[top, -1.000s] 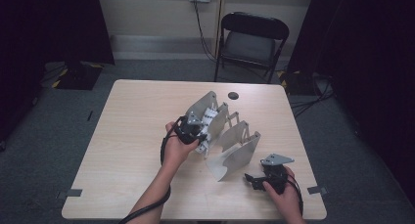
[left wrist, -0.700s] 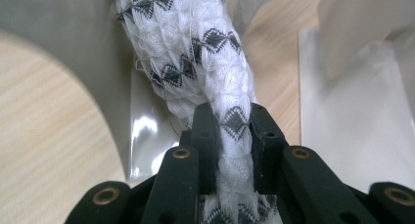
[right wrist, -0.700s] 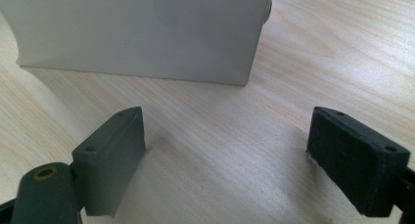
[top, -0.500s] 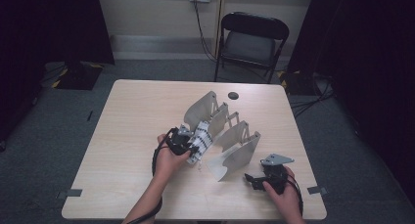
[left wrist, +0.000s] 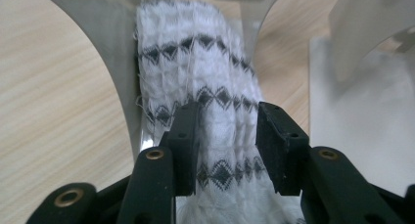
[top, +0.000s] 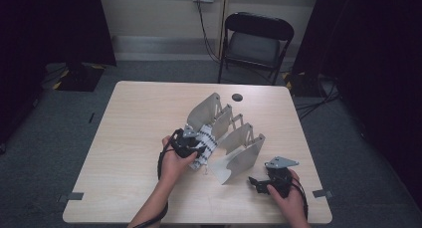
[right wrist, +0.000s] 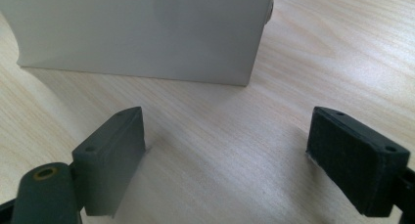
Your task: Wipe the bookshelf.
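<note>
A white sock with black diamond bands lies against the left end of a grey metal rack of curved plates on the wooden table. The sock runs between the pads of my left gripper, whose jaws have just been opening; they stand apart around the fabric without squeezing it. In the high view the left gripper sits at the rack's near-left corner. My right gripper rests near the table's front right, open wide, facing the rack's front plate with nothing between its pads.
A small black round disc lies at the far side of the table. A black folding chair stands behind the table. The table's front edge runs close under both hands.
My left hand has sunk a little toward the near left of the rack with the sock, and its jaws have parted. The right hand has stayed put.
</note>
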Demonstrator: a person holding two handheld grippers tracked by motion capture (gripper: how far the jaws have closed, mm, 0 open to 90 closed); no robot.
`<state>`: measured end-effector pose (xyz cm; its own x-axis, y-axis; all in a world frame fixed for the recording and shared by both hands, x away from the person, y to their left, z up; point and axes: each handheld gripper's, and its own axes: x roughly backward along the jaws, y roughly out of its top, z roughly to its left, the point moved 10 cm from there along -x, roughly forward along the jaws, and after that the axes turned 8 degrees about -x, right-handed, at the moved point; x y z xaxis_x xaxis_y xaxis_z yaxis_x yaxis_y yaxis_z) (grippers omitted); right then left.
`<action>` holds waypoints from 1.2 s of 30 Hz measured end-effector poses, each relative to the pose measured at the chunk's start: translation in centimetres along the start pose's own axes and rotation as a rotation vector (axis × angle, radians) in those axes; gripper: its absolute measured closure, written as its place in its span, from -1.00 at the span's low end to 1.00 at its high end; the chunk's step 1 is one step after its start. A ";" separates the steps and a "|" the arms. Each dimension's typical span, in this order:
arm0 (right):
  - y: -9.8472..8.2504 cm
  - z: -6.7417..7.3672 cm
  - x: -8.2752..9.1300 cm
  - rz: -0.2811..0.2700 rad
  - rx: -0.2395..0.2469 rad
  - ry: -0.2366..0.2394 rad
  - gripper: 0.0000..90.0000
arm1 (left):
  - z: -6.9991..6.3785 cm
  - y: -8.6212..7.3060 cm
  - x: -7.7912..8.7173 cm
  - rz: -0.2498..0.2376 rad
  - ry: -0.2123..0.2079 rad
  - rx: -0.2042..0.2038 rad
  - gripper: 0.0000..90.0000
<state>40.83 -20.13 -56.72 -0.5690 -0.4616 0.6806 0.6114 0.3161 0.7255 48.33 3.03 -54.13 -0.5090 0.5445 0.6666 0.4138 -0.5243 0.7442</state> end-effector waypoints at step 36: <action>0.0 0.0 0.0 0.001 -0.001 0.000 -0.70 | 2.6 11.7 7.5 -0.135 0.103 -0.101 0.87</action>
<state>40.83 -20.14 -56.72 -0.5687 -0.4613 0.6811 0.6123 0.3155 0.7249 51.32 2.68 -40.33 -0.6317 0.5470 0.5493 0.2616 -0.5166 0.8153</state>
